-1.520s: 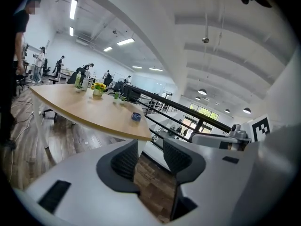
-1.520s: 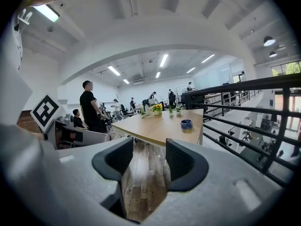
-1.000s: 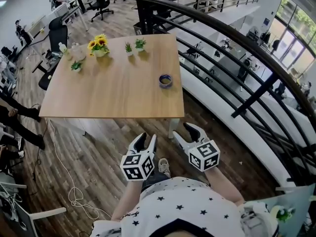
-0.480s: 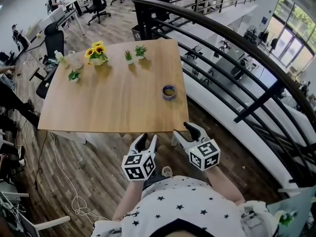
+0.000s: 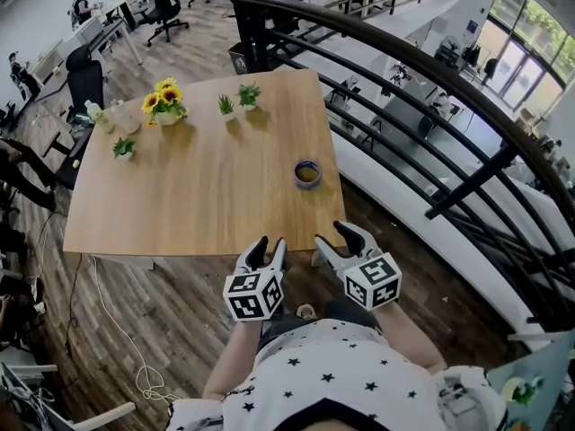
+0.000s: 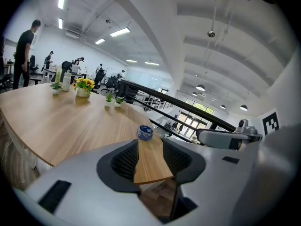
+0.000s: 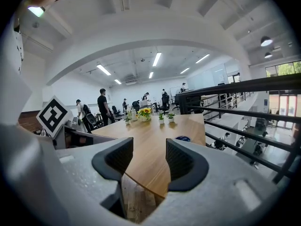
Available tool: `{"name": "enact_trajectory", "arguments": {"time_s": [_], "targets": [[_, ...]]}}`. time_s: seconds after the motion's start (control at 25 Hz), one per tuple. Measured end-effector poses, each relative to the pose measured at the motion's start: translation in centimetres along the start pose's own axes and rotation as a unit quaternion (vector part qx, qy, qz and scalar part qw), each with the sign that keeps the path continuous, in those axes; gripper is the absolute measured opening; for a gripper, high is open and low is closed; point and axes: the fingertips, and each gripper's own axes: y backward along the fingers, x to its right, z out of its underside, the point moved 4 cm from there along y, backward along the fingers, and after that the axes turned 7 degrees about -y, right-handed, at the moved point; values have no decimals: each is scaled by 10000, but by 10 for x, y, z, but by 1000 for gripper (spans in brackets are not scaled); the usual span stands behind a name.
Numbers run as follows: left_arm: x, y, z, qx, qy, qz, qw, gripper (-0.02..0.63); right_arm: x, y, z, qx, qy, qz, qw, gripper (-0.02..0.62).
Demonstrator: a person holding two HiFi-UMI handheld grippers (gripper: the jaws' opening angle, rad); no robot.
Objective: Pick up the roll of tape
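Jaws apart; tape roll [image 6: 145,133] clear beyond left gripper [image 6: 150,149], half-hidden beyond right gripper [image 7: 149,149].

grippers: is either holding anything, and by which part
Nothing is held. The left gripper and right gripper both have open, empty jaws; the tape lies untouched on the table.

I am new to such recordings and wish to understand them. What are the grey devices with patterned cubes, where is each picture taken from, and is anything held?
There is no robot here: a person holds two hand tools, the left gripper and the right gripper. One picture looks down from the person's head; the other two look along each gripper's own jaws. Both grippers are open and empty, at the near edge of the wooden table. On it are a roll of tape, sunflowers and small potted plants.
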Motion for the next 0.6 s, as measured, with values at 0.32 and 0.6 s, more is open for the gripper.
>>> {"name": "enact_trajectory", "arguments": {"time_s": [0.32, 0.6], "targets": [[-9, -48, -24, -89, -58, 36, 9999, 157, 16, -8, -5, -30, -59, 98, 9999, 201], [-13, -102, -44, -139, 25, 21, 9999, 158, 45, -30, -15, -162, 3, -3, 9999, 201]]}}
